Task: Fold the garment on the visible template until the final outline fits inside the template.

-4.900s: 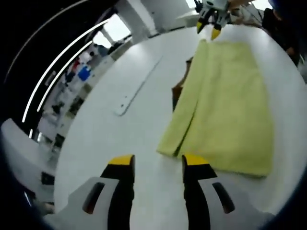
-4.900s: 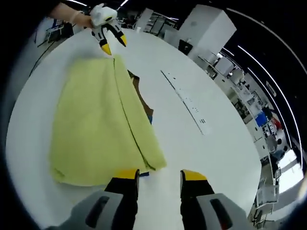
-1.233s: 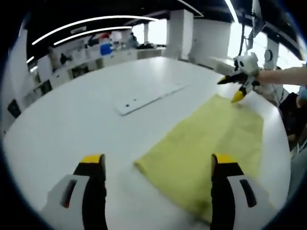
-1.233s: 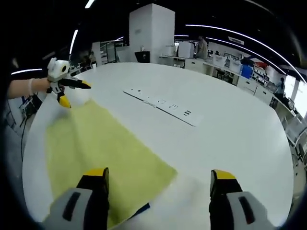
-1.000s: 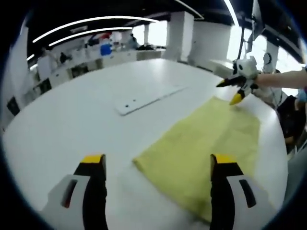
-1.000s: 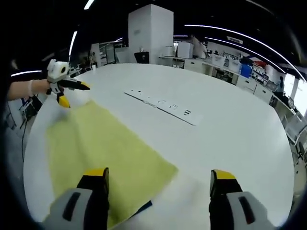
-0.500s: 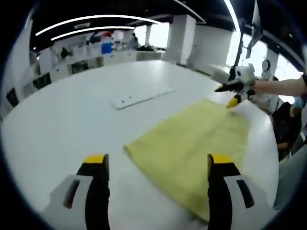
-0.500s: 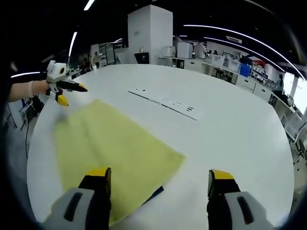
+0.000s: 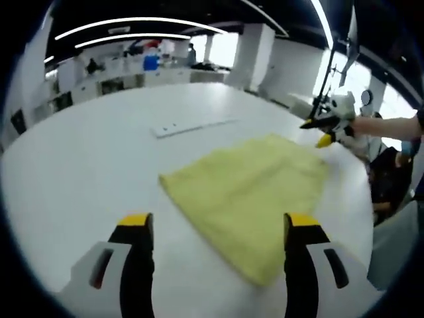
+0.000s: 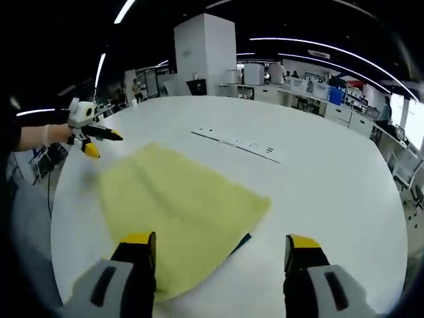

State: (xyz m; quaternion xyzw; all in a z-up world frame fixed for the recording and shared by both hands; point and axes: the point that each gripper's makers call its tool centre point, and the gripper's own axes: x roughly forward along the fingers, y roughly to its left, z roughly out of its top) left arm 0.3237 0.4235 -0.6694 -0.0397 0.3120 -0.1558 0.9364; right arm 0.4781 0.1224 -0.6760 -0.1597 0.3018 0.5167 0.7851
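Under garment, right view: dark template.

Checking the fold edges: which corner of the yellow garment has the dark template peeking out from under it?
The corner of the yellow garment nearest the right gripper; the dark template shows just beneath it.

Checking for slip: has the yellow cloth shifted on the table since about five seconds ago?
Yes. The yellow cloth has spread toward the white strip, covering the brown patch that showed on that side.
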